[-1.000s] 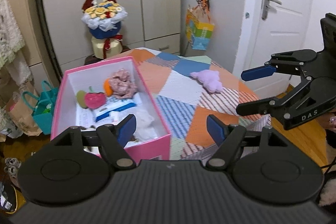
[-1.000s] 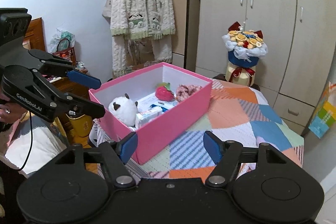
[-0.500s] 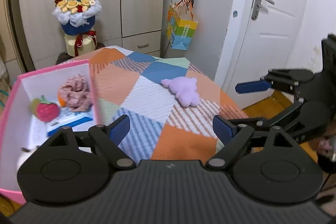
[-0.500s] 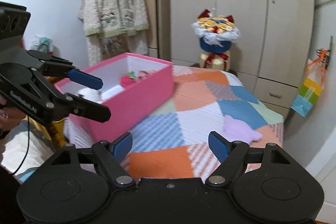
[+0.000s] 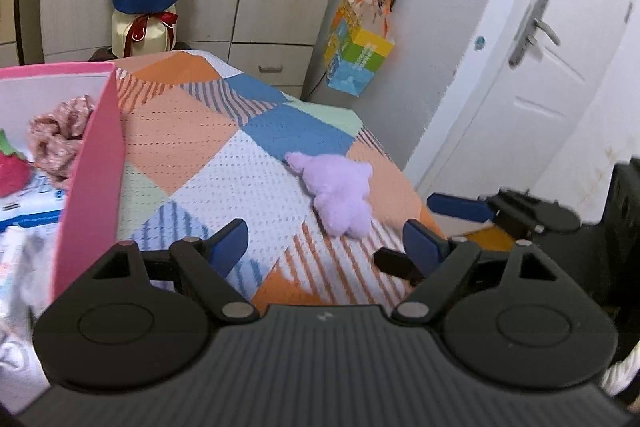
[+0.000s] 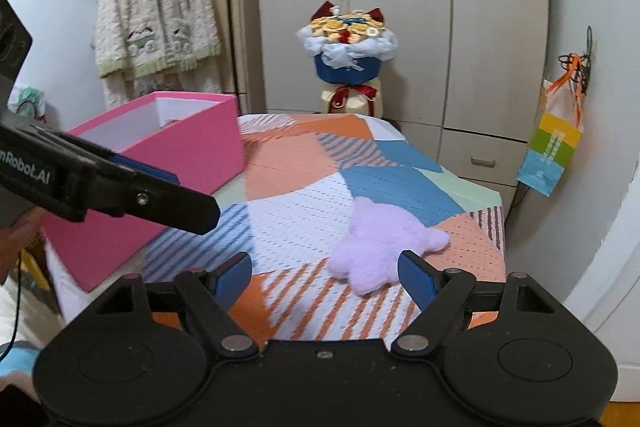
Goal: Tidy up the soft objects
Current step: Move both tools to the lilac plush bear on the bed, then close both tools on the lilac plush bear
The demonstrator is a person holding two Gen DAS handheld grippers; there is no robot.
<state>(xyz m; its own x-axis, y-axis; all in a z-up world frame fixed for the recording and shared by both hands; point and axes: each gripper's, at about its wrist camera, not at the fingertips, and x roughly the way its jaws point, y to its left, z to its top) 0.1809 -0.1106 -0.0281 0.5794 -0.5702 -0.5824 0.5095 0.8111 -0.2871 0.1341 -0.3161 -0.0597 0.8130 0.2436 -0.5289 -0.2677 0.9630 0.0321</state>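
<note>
Lying on tabletop (image 6: 304, 211): purple plush toy (image 6: 380, 247)
Left tongs (image 5: 324, 247): spread, empty
Right tongs (image 6: 324, 273): spread, empty
Pink box (image 6: 192, 151): beside toy

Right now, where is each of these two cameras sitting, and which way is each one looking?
Left wrist view: sits on the left gripper, looking down its open fingers across the patchwork cloth at the purple plush toy; the right gripper shows at the right edge.
Right wrist view: sits on the right gripper, also open, facing the wardrobe; the left gripper crosses its left side.
Shared: plush toy, pink box, bouquet, hanging paper bag.
</note>
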